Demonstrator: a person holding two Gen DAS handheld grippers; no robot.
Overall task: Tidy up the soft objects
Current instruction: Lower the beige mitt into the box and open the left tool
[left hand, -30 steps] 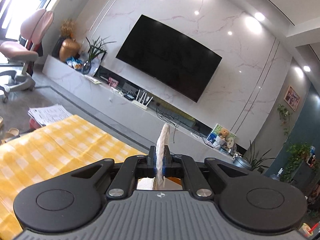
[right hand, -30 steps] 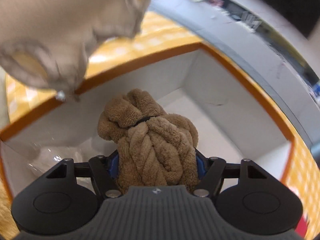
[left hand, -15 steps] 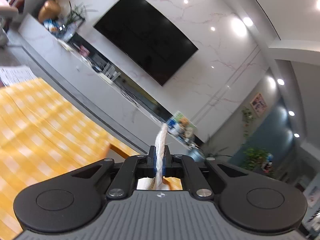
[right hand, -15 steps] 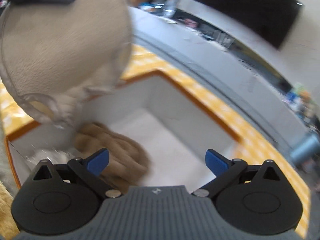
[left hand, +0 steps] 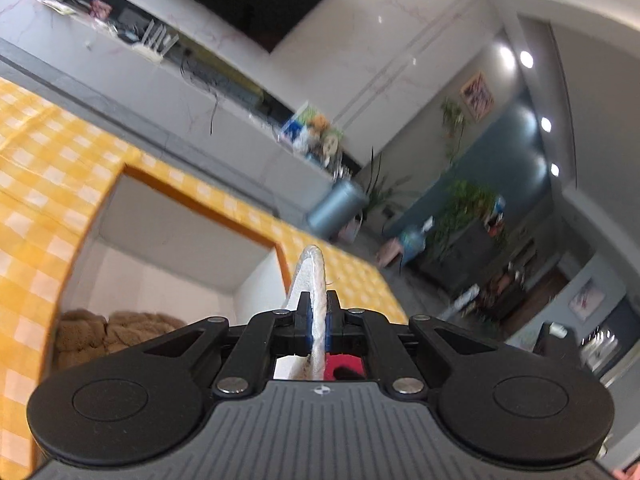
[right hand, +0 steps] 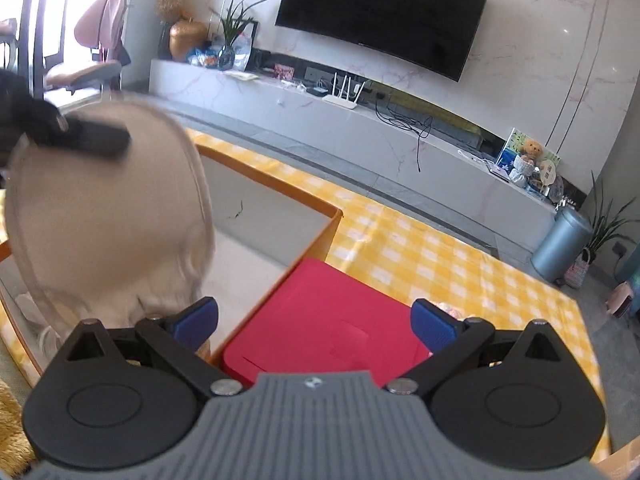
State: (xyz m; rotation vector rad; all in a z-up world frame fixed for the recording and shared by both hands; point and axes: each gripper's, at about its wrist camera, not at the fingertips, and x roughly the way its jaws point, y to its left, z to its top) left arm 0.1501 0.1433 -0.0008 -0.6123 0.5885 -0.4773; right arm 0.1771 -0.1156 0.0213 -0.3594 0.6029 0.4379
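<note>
Left tool [left hand: 317, 322]: jaws closed on the thin edge of a pale, flat soft pad [left hand: 310, 280], which stands upright between the blue fingertips [left hand: 303, 312]. In the right wrist view the same pad [right hand: 100, 216] appears as a broad beige disc in a clear wrapper, hanging from the black finger of the left tool [right hand: 86, 138] above the left part of the box.

Right tool [right hand: 316, 322]: jaws at full width, having just been opening, with nothing between the blue pads [right hand: 434, 326]. It is positioned above a red flat box [right hand: 324, 320].

Open box [left hand: 208, 200]: orange rim, white inner walls, placed on the counter [left hand: 36, 168]. The red flat box lies just beside its right wall.

Brown plush item [left hand: 108, 330]: lies inside the open box, at its near left corner as seen from the left wrist. It is apart from both tools.

Counter covering: yellow-and-white checked cloth [right hand: 440, 256].

Background: a long white TV bench [right hand: 360, 120] along the marble wall, a black television [right hand: 380, 12] mounted above it, and a grey bin [right hand: 560, 244] on the floor at the right end.
</note>
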